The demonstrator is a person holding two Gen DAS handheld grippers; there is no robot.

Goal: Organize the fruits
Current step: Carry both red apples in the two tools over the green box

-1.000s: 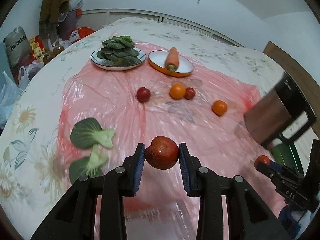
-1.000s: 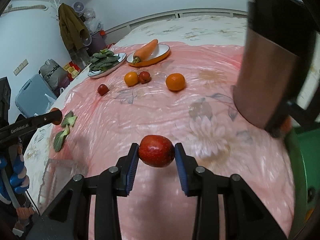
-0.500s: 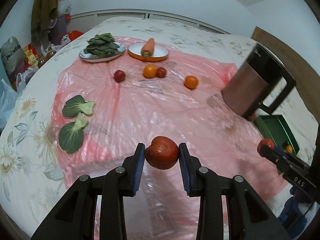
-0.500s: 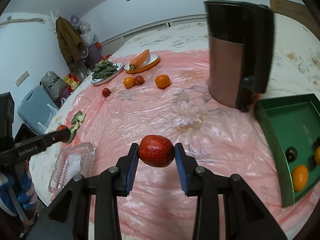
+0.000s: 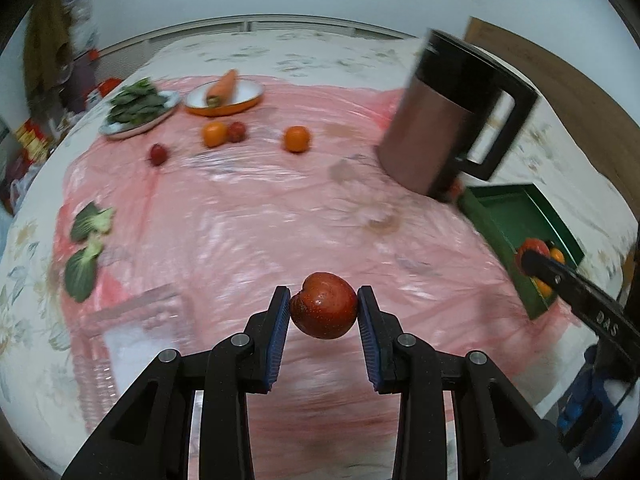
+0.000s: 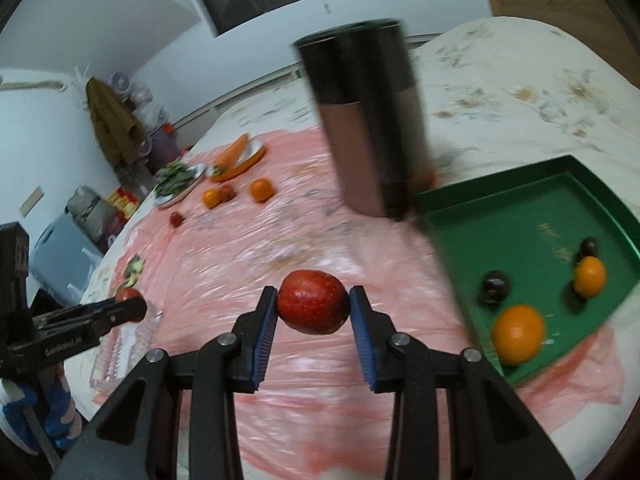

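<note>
My left gripper (image 5: pixel 323 306) is shut on a red apple (image 5: pixel 324 305), held above the pink sheet. My right gripper (image 6: pixel 313 307) is shut on another red apple (image 6: pixel 313 307), just left of the green tray (image 6: pixel 532 208). The tray holds two oranges (image 6: pixel 518 334) and two dark fruits (image 6: pixel 496 286). In the left wrist view the right gripper (image 5: pixel 528 254) hangs over the tray (image 5: pixel 516 208). Two oranges (image 5: pixel 297 139) and two small red fruits (image 5: pixel 158 153) lie far back on the sheet.
A copper and black kettle (image 5: pixel 444 120) stands beside the tray's far end. A plate of greens (image 5: pixel 138 109) and an orange plate with a carrot (image 5: pixel 224 96) sit at the back. Loose greens (image 5: pixel 86 248) and a clear plastic box (image 5: pixel 132 344) lie left.
Both grippers have pulled back and swung right with their apples. The green tray has come into full view and the right gripper now hangs by it.
</note>
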